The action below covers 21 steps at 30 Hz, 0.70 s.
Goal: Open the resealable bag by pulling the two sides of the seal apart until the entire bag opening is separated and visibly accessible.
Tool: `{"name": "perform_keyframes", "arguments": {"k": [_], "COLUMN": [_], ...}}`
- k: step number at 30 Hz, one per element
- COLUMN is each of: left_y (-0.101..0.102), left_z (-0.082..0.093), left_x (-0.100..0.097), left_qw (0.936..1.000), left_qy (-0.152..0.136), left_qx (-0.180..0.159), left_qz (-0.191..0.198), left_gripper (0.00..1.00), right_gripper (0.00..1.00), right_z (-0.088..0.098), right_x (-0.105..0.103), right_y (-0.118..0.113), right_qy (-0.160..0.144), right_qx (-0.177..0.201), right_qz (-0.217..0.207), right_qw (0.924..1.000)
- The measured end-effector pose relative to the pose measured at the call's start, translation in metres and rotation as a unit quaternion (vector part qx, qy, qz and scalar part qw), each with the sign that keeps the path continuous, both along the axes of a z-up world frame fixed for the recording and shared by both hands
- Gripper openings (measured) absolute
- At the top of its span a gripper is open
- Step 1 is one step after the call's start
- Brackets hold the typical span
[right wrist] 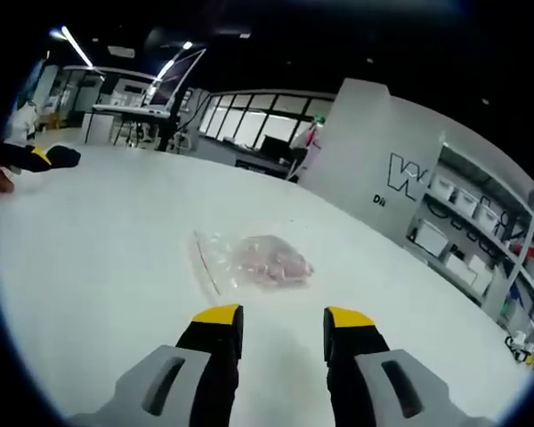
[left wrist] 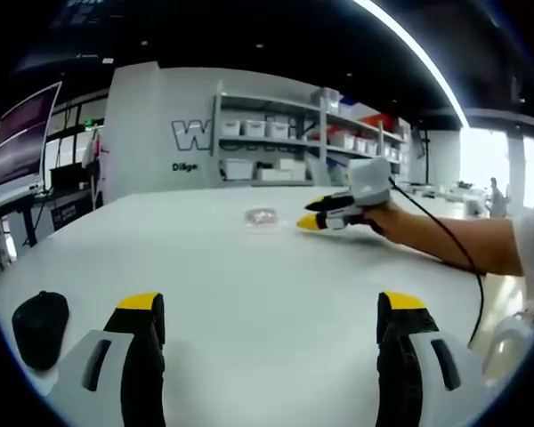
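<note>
**Bag flat on the table, both grippers clear of it**

Bag point(right wrist: 254, 261) contents are seen as a pinkish mass through clear plastic; the resealable bag lies flat on the white table point(right wrist: 98, 267), with its seal strip showing as a thin reddish line along the edge nearest the left of the right gripper view. Whether the seal is closed cannot be told. In the left gripper view the bag point(left wrist: 262, 216) is seen small and far off across the table.

The right gripper point(right wrist: 283, 331) is held just short of the bag, its yellow-tipped jaws parted with nothing between them and not touching the plastic. In the left gripper view the same gripper point(left wrist: 313, 214) is seen beside the bag, held by a person's hand point(left wrist: 387, 220), a black cable trailing from it.

The left gripper point(left wrist: 271, 318) is held well apart from the bag, its jaws spread wide over bare table. A black rounded object point(left wrist: 40, 327) rests on the table beside its left jaw. Shelves with white bins point(left wrist: 276, 142) are seen behind the table.
</note>
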State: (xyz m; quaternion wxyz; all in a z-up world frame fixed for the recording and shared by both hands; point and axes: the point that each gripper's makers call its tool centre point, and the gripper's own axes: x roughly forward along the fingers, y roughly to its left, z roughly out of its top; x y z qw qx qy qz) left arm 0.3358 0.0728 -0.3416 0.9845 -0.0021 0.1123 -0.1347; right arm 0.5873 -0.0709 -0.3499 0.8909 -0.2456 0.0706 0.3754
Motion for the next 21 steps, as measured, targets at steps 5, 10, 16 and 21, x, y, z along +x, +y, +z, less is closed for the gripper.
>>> {"name": "perform_keyframes", "arguments": {"k": [5, 10, 16, 21], "left_y": [0.002, 0.003, 0.006, 0.006], "left_z": [0.001, 0.000, 0.000, 0.000], "left_x": [0.001, 0.000, 0.000, 0.000], "left_qw": [1.0000, 1.0000, 1.0000, 1.0000], "left_qy": [0.000, 0.000, 0.001, 0.001], "left_qx": [-0.002, -0.003, -0.004, -0.005], "left_qz": [0.002, 0.003, 0.006, 0.006], "left_gripper": [0.99, 0.99, 0.99, 0.99], "right_gripper": [0.34, 0.33, 0.32, 0.29], "right_z": [0.001, -0.001, -0.001, -0.003], "right_x": [0.008, 0.014, 0.010, 0.002], "right_y": [0.006, 0.014, 0.024, 0.038], "right_qy": [-0.004, -0.005, -0.011, -0.020], "right_qx": [-0.005, -0.011, -0.015, -0.025], "right_qz": [0.005, 0.013, 0.031, 0.058], "right_qw": [1.0000, 0.9998, 0.9993, 0.9978]}}
